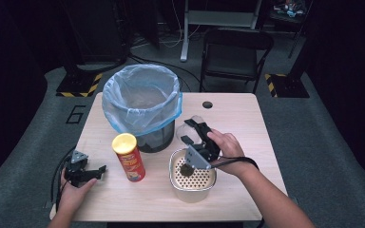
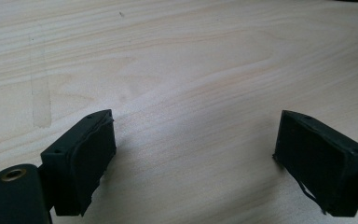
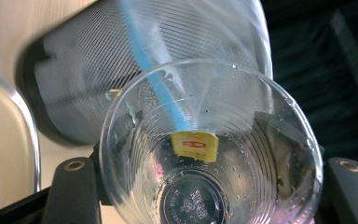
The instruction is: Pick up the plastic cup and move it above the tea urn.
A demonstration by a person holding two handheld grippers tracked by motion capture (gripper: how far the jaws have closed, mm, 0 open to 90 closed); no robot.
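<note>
- Cup (image 3: 209, 154) of clear plastic sits pinched between the jaws of our right gripper (image 1: 196, 134), mouth turned toward that gripper's camera; a yellow tea tag (image 3: 195, 145) clings inside its wall, with droplets and dark specks around it.
- In the high view we see the cup (image 1: 190, 128) at the tip of that gripper, held above the worktop (image 1: 247, 128), just beside the bin.
- Just behind the cup, past the right gripper, stands the mesh bin (image 3: 98, 74) with its blue liner (image 1: 140, 97) folded over the rim.
- Below and on our side of the right gripper sits a steel strainer pot (image 1: 192, 178) with a dark lump (image 1: 187, 169) lying on its perforated floor.
- Our right hand (image 1: 228, 147) wraps the gripper body, a cable trailing over the wrist.
- Our left gripper (image 1: 88, 173) lies low on the worktop at the near left, jaws spread wide with bare wood (image 2: 191, 93) between them and nothing held.
- Between the two grippers, nearer the left, a red chip can (image 1: 129, 157) with a yellow lid stands upright, just before the bin.
</note>
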